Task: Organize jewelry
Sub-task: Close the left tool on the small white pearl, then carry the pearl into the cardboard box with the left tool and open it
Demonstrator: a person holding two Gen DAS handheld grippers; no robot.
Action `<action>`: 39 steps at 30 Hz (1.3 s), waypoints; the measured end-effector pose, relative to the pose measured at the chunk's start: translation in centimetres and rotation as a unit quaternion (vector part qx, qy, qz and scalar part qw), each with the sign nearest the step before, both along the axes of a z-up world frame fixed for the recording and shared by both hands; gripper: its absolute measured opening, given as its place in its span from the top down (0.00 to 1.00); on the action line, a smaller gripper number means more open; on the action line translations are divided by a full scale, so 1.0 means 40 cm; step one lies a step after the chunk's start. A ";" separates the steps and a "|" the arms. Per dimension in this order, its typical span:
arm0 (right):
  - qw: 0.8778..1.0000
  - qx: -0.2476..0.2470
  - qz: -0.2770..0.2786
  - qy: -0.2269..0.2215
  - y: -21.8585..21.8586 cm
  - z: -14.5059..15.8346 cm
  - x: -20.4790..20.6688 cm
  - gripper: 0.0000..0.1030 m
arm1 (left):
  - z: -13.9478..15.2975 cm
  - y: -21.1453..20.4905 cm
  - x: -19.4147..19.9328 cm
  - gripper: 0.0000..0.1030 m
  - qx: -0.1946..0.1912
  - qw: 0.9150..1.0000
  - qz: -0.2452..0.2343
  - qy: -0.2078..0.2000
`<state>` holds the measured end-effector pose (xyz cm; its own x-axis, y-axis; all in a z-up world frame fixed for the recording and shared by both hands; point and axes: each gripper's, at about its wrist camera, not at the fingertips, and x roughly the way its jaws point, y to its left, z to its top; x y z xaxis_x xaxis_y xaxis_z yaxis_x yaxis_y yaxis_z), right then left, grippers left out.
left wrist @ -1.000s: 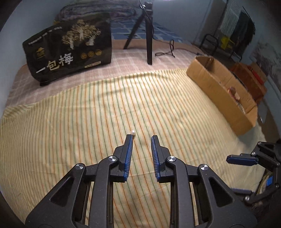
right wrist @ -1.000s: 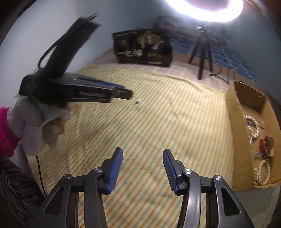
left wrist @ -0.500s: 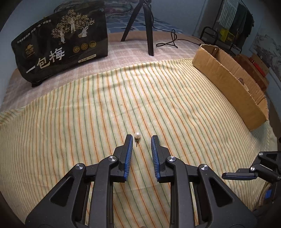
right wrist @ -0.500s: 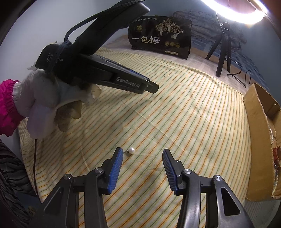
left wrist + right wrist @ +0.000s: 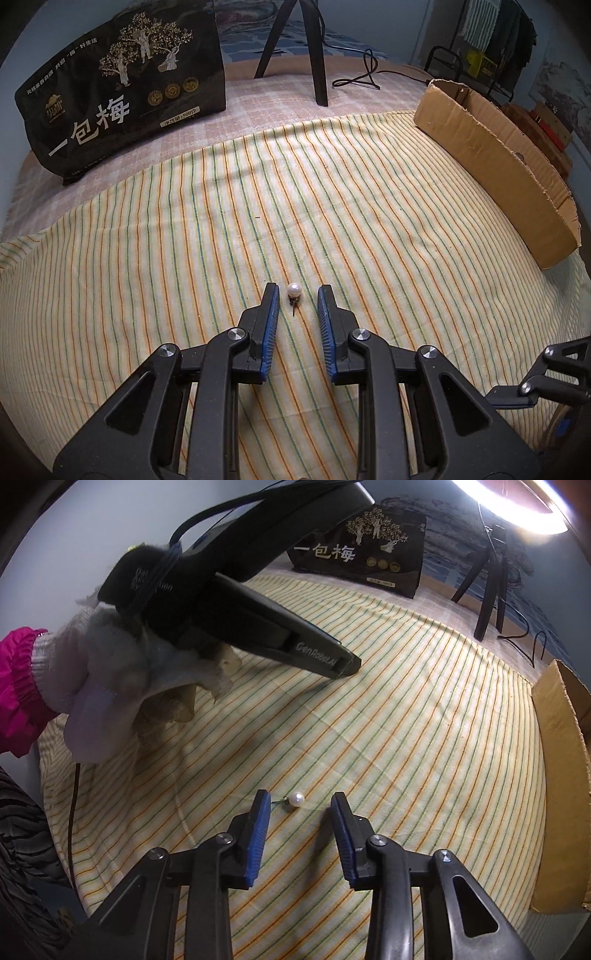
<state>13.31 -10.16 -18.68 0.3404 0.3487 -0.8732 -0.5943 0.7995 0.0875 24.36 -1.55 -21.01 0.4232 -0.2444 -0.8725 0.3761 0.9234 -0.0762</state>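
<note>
The pearl earring (image 5: 294,289) lies on the striped cloth (image 5: 184,240) that covers the bed, its small dark post pointing back toward me. In my left view it sits just ahead of my left tongs (image 5: 294,295), level with the gap between the two blue pads, touching neither; those tongs stand narrowly apart and grip nothing. My right tongs (image 5: 300,803) also frame the earring (image 5: 296,798), nearer the left pad, and their jaws are closing with it between them, not yet pinched. My gloved left hand (image 5: 122,686) holds its tool above the cloth. The cardboard box (image 5: 498,158) lies along the right edge, well apart. A black printed bag (image 5: 122,92) and a tripod (image 5: 295,44) stand beyond.
</note>
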 end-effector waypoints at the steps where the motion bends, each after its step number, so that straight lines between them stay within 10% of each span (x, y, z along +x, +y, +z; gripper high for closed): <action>1: 1.000 -0.001 -0.001 -0.001 -0.001 -0.001 0.001 0.69 | -0.001 0.000 0.001 0.80 0.000 1.000 -0.001 0.000; 12: 1.000 -0.001 0.008 -0.001 0.014 -0.007 0.012 0.90 | -0.002 -0.001 0.003 0.82 0.005 1.000 -0.004 -0.006; 39: 1.000 0.014 0.004 -0.020 -0.006 0.035 0.000 0.91 | 0.033 0.029 -0.016 0.94 -0.003 1.000 0.006 -0.030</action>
